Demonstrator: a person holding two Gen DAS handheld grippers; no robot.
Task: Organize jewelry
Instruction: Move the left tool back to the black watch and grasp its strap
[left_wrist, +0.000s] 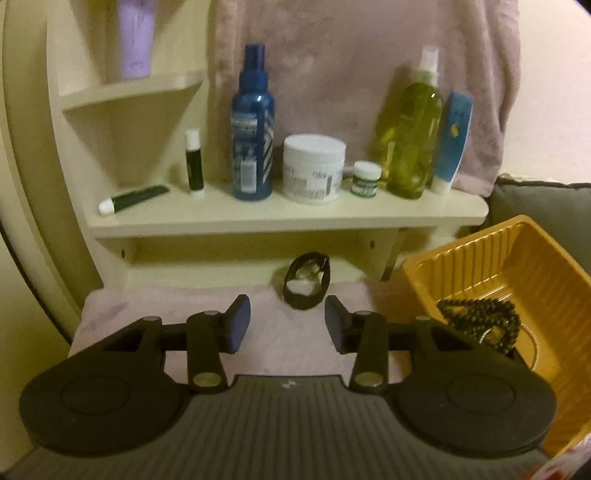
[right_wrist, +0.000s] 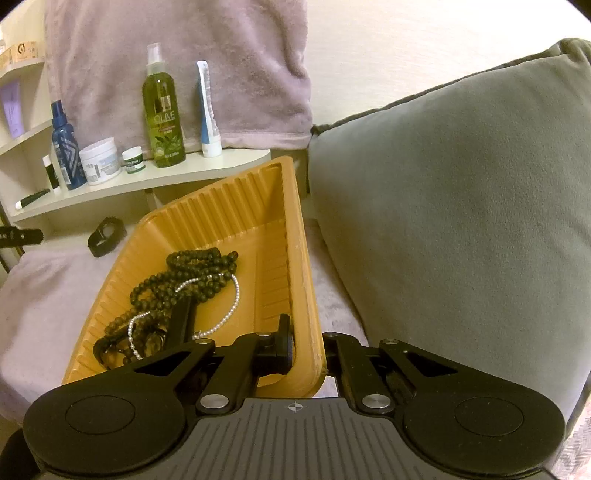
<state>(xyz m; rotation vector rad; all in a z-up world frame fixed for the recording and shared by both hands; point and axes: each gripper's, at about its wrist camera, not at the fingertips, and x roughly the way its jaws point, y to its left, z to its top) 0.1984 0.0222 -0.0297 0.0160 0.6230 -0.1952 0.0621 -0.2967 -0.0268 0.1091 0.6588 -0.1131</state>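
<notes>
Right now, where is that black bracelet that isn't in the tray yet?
The black bracelet lies on the pink towel just below the shelf, left of the yellow tray and ahead of the open left gripper.

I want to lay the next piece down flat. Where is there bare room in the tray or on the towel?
In the tray, the far corner beyond the beads is bare, as is the strip along its right wall. On the towel, the stretch left of the black band is free. The tray's near end is crowded: beads, pearls and the right gripper clamped on the rim.
</notes>
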